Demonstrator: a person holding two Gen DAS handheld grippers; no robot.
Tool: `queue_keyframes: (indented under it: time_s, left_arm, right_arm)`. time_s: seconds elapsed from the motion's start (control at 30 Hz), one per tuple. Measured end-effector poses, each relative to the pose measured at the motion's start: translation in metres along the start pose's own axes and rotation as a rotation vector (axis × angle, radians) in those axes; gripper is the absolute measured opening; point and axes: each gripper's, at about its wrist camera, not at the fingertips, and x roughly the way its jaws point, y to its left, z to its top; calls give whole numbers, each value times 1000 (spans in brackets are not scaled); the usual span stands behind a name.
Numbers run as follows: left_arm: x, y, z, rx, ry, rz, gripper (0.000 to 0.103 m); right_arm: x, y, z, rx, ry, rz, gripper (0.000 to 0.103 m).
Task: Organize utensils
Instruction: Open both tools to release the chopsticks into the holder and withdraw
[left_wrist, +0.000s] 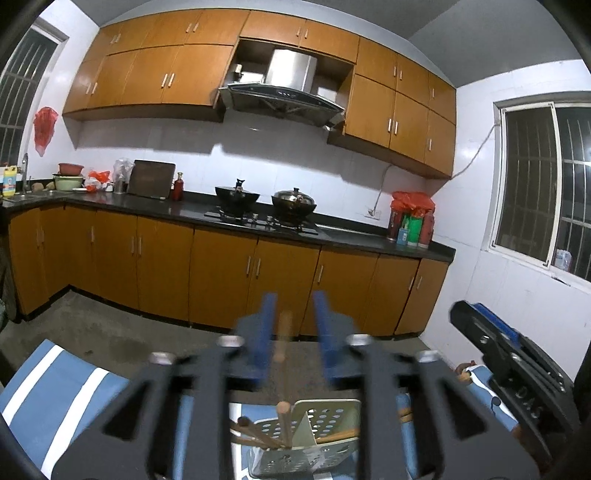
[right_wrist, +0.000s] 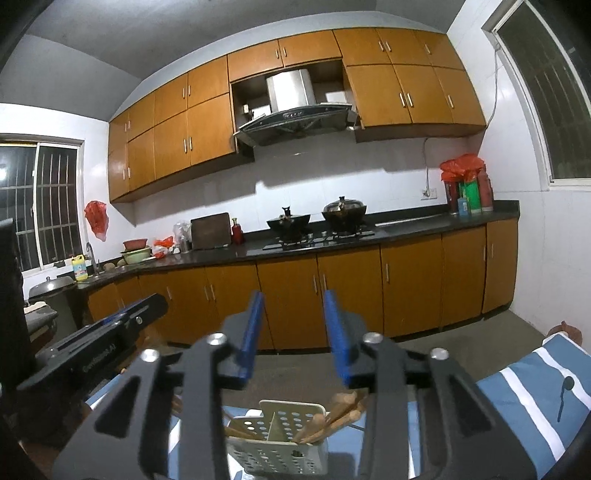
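Between the jaws of the left gripper (left_wrist: 294, 299) rises one wooden utensil handle (left_wrist: 283, 334). It is blurred and sits close against the left-hand blue finger (left_wrist: 265, 325), well clear of the right-hand one. The jaws stand open and do not clamp it. Lower down, the same handle drops into a cream perforated utensil holder (left_wrist: 325, 413), which appears below the jaws, behind the gripper's black frame.

The holder stands on a counter covered in a blue cloth with white stripes (left_wrist: 48, 387), set back from the counter's far edge. One upright divider splits it into two compartments. From the left wrist, two brown chopsticks (left_wrist: 245, 430) lean out of the left-hand compartment, and one wooden piece (left_wrist: 338, 435) lies across the right-hand one.

The right gripper (right_wrist: 293, 299) also has its jaws parted, with nothing between the two blue fingers. The holder shows below them, not within them. From this side the right-hand compartment carries a bundle of about four wooden handles (right_wrist: 341, 406) fanning up to the right. The left-hand compartment holds a few pale sticks (right_wrist: 236, 431), too hidden to count.

One dark spoon (right_wrist: 564, 393) lies flat on the cloth towards the counter's right edge, well apart from the holder.
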Motion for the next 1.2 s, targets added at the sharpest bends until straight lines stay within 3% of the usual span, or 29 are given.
queue_keyframes:
  time_s: [0.17, 0.2, 0.27, 0.33, 0.43, 0.63, 0.87, 1.2]
  left_arm:
    - [-22, 10, 6, -23, -19, 2, 49]
    - [-32, 14, 7, -28, -23, 7, 55]
    - [-42, 19, 7, -34, -28, 17, 66]
    - [-58, 24, 5, -28, -40, 33, 83]
    - [-83, 29, -2, 21, -56, 76, 99]
    - [-113, 30, -26, 107, -21, 145, 101]
    - [-145, 24, -58, 143, -8, 161, 101]
    - [-190, 18, -101, 181, -28, 192, 101]
  right_arm:
    - [-28, -7, 3, 7, -21, -12, 60]
    - [-37, -9, 3, 6, -26, -20, 63]
    - [-48, -11, 2, 2, -31, -27, 78]
    - [-62, -13, -1, -2, -34, -34, 89]
    - [-83, -11, -12, -34, -25, -59, 99]
    - [-115, 4, -47, -169, 30, -178, 99]
    - [-149, 15, -83, -159, 89, -239, 99]
    - [-180, 20, -111, -77, 167, -193, 99]
